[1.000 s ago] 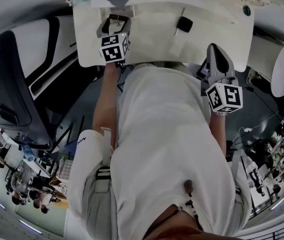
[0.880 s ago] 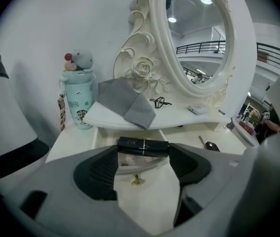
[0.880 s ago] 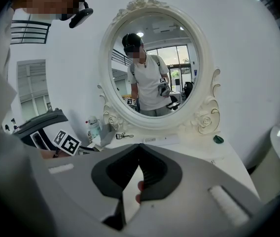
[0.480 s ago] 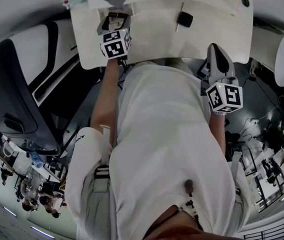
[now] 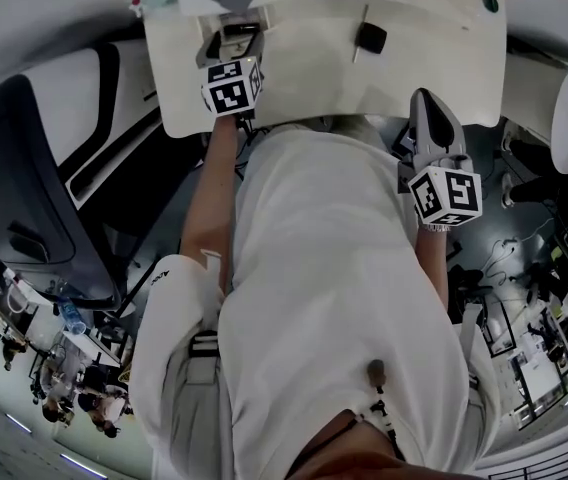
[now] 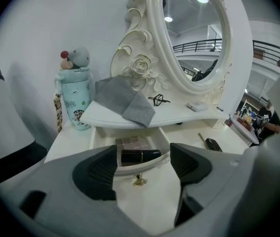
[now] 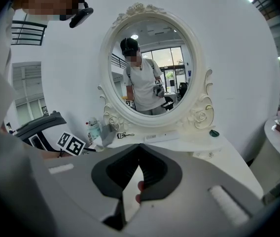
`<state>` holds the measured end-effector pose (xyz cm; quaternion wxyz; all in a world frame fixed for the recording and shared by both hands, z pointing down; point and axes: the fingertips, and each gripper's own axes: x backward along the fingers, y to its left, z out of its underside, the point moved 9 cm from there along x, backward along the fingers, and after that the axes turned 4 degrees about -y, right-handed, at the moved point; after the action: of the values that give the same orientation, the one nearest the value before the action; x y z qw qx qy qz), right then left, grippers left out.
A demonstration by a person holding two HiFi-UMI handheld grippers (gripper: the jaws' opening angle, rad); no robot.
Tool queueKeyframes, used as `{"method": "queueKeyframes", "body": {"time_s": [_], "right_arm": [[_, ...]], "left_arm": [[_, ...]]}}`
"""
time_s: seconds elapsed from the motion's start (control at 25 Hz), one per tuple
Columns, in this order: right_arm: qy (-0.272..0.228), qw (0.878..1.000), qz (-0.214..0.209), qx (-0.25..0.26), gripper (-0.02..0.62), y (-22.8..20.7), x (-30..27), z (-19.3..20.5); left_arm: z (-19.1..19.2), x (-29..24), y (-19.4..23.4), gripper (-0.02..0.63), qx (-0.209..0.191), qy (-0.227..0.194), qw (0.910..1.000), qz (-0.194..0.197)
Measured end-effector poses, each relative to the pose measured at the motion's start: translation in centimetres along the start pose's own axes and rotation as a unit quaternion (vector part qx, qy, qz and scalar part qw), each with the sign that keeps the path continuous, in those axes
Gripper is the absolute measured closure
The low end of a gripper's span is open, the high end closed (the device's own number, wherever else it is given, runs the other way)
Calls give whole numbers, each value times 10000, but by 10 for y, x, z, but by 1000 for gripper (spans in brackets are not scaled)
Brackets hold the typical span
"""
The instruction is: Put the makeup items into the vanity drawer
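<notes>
The vanity's small drawer [image 6: 128, 169] stands pulled out under the mirror shelf. Inside it lie a black lipstick tube [image 6: 140, 155] and a squared palette [image 6: 134, 143]. My left gripper [image 6: 142, 166] hovers just in front of the drawer, open, with nothing between its pads; the head view shows this left gripper [image 5: 229, 46] over the table's left part. A black compact [image 6: 213, 144] [image 5: 369, 40] and a thin pencil [image 6: 201, 139] [image 5: 361, 23] lie on the tabletop to the right. My right gripper [image 7: 138, 152] [image 5: 427, 98] is shut and empty, held back at the table's front right edge.
A cartoon cup [image 6: 75, 95], a grey cloth [image 6: 125, 100], an eyelash curler [image 6: 158, 100] and a white flat box [image 6: 197, 106] sit on the shelf below the oval mirror [image 7: 150, 65]. A small green item [image 7: 214, 133] lies at the right. A dark chair [image 5: 24, 188] stands at the left.
The left gripper has stayed in front of the open drawer. The right gripper has barely drifted beside the table's edge. The head view has shifted a little.
</notes>
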<state>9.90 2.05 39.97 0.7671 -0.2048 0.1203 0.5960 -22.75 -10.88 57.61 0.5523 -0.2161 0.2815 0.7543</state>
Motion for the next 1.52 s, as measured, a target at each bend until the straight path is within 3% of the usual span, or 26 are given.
{"method": "queueKeyframes", "body": {"time_s": [0.16,0.4,0.56,0.72,0.88,1.12,1.52], "right_arm": [[-27,9999,-103,-1,589,-5,1,-1],[-72,9996,-258,-96,589,-24,12,3],[-172,9988,-389,-261,589,-45,25,6],[-265,9970,-630,-365,589,-68,41,5],[-473,9934,-946,-438,589,-85,48,3],[-707,9865,-1415,-420,589,-104,54,-7],[-804,9796,-1842,-66,589,-131,85,0]], "left_arm": [[1,8,-2,279,30,-31,10000,-59],[5,33,-22,461,28,-421,9990,-118],[7,52,-47,605,-150,-690,9969,-355],[-1,76,-93,604,-240,-986,9946,-214],[-16,103,-143,604,-578,-1280,9901,6],[-23,146,-216,606,-735,-1547,9837,555],[0,162,-300,604,-1088,-1689,9775,646]]}}
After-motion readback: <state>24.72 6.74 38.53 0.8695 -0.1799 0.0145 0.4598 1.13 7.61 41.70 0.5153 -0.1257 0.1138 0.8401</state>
